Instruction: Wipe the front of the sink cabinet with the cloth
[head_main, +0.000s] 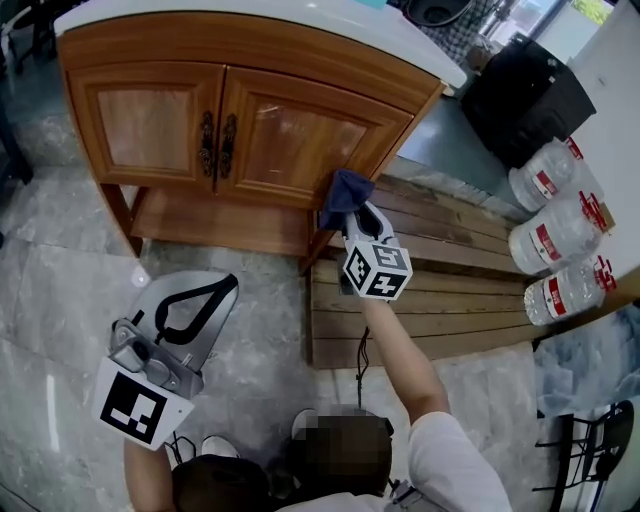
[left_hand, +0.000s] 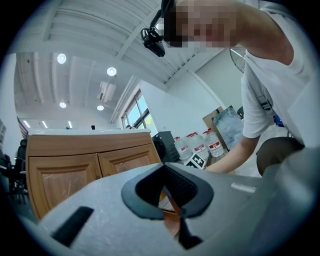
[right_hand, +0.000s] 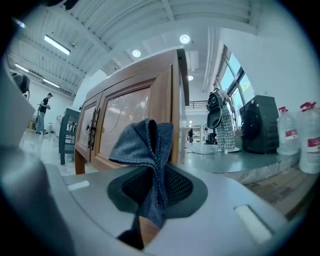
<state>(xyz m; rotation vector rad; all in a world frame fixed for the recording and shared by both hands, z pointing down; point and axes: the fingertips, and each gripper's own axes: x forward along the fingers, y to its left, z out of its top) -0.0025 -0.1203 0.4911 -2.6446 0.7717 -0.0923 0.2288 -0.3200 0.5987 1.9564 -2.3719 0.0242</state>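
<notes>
- The left gripper (head_main: 226, 287) (left_hand: 167, 197) hung low and nearest the person, well apart from the cabinet. Its dark-padded fingers (left_hand: 192, 187) were pressed together at the tips, with nothing between them.
- Beyond it the person's right forearm (head_main: 400, 350) stretched forward and carried the right gripper (head_main: 353, 215) (right_hand: 155, 195), its marker cube (head_main: 377, 270) facing up.
- The right gripper's fingers (right_hand: 177, 185) were pinched on the cloth (head_main: 344, 190) (right_hand: 145, 145). A narrow fold of the blue-grey fabric ran down between the pads, and the rest bunched out above the tips.
- The cloth lay at the front of the sink cabinet (head_main: 250, 120) (left_hand: 75, 165) (right_hand: 130, 120), at the corner post on the head view's right, low beside the lower edge of the door on that side. It overlapped the wood there, but firm contact could not be told.
- The cabinet's two wooden doors were shut, with dark handles (head_main: 215, 145) at the middle seam. A white countertop (head_main: 300, 15) lay over it.
- Just beside the cabinet on that same side lay a platform of wooden planks (head_main: 450, 290) on the grey stone floor (head_main: 60, 290).
- Farther off stood three large water bottles (head_main: 555, 240) with red labels, with a black box-shaped unit (head_main: 530, 85) behind them.
</notes>
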